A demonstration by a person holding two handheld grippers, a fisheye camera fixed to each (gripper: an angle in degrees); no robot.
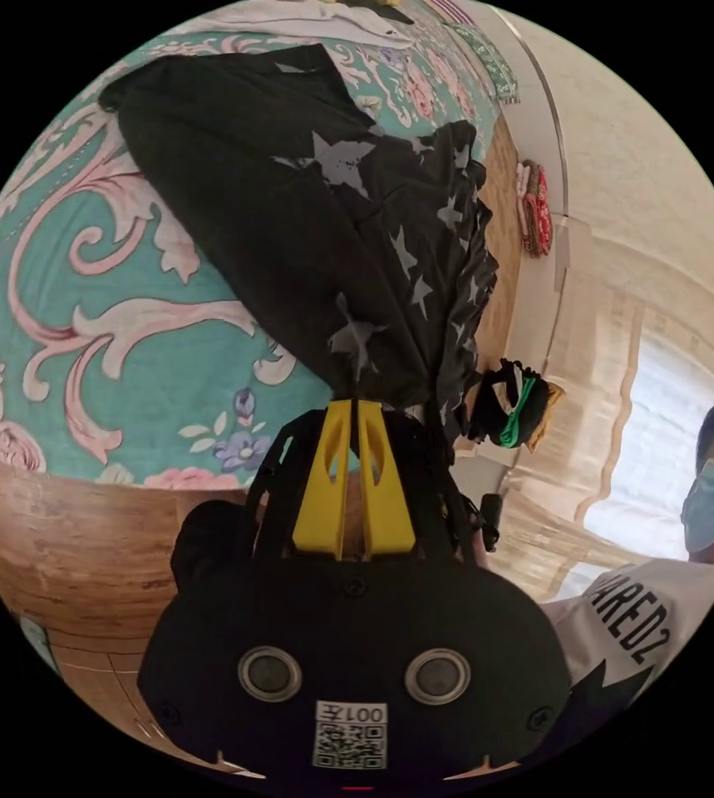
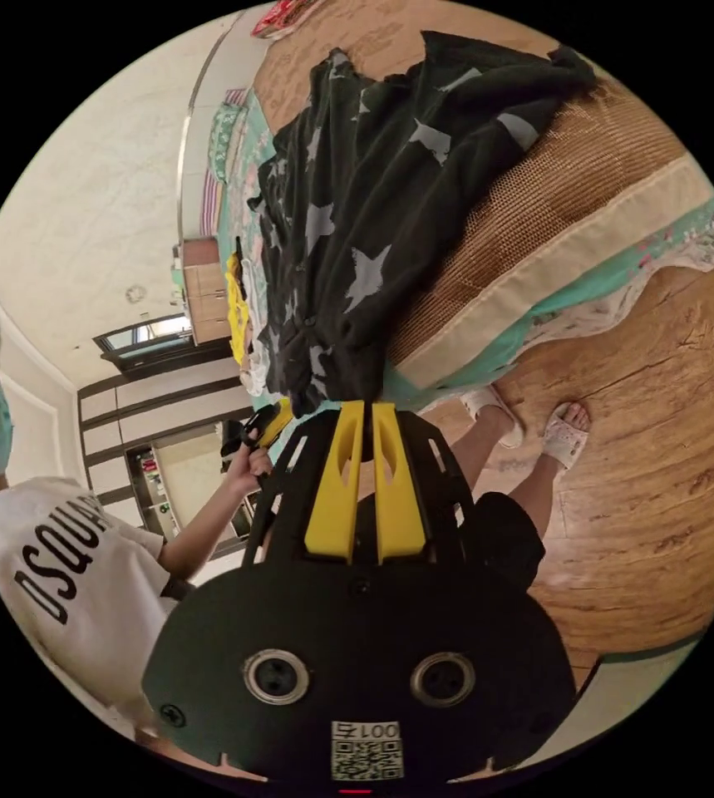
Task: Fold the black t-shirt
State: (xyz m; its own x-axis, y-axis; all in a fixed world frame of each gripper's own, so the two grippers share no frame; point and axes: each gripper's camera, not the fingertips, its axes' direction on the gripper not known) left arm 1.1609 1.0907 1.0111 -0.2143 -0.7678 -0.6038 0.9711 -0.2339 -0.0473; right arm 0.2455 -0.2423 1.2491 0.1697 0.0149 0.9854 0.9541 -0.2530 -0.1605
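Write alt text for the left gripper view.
The yellow-jawed left gripper is shut on a black t-shirt with grey stars, which trails onto a teal floral bedspread. A person in a white printed shirt stands beside it.

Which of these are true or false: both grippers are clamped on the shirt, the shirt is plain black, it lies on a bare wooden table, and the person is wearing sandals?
1. Both grippers are clamped on the shirt: true. The left gripper and right gripper each pinch the black t-shirt.
2. The shirt is plain black: false. It has pale stars.
3. It lies on a bare wooden table: false. It rests on a floral bedcover and woven mat.
4. The person wears sandals: true.
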